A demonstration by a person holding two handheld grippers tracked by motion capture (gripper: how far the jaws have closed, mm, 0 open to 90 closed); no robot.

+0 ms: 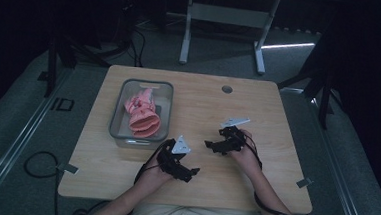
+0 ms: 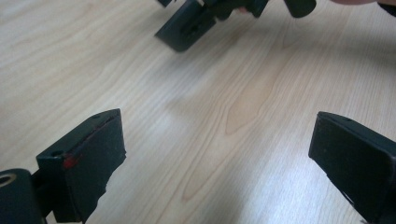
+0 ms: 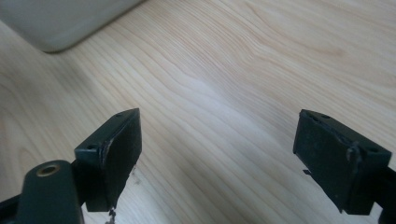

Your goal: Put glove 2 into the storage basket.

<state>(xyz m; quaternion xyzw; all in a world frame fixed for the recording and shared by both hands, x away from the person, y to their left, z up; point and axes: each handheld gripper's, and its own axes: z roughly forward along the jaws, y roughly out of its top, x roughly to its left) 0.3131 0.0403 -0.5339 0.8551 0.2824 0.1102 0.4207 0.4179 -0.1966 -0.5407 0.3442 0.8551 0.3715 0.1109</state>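
Left gripper (image 1: 193,172): black body, grey three-cornered plate on top, black cable trailing; red mark on one jaw pad edge. Right gripper (image 1: 209,144): same black build, grey plate, black cable; brass-coloured eyelet near one jaw. Person wears a light top.

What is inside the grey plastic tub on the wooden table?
A pink rubber glove lies inside the grey plastic tub, cuff opening toward the person. The tub floor beneath the glove is covered.

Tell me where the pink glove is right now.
In the high view the pink glove lies inside the grey bin on the table's left half, beyond the left gripper, which is open over bare wood.
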